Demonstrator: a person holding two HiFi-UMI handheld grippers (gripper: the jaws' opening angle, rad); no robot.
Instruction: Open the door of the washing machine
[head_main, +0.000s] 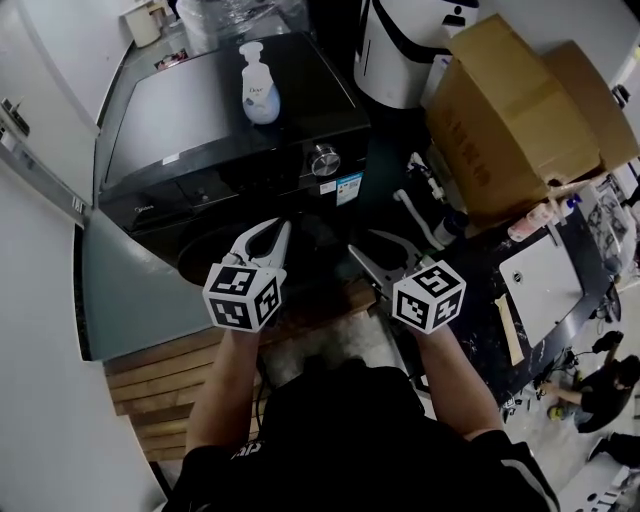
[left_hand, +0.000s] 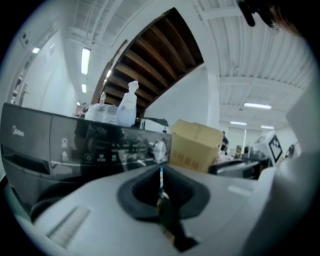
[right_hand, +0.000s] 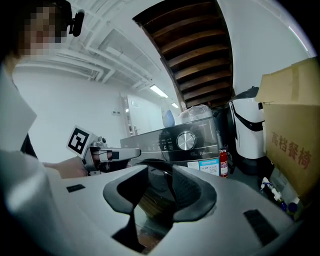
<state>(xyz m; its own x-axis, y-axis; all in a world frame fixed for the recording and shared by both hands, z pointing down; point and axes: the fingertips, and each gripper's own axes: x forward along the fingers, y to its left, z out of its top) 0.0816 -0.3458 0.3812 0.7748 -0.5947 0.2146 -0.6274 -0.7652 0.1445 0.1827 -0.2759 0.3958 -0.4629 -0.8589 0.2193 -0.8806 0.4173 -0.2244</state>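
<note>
black front-load washer (head_main: 230, 130) stands just ahead of you, cardboard box (head_main: 520, 110) to its right. glossy flat top, soap bottle (head_main: 259, 85) upright on it. silver knob (head_main: 323, 160) on control panel. round dark door (head_main: 205, 262) low on front, facing you; panel runs left to right. your left gripper (head_main: 283, 228) pressed together, empty. your right gripper (head_main: 352, 250) spread, nothing between, near door.

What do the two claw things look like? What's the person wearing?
The left gripper and right gripper each have pale grey jaws with dark inner pads, plus a white cube with black square markers. The person wears a black short-sleeved shirt.
</note>
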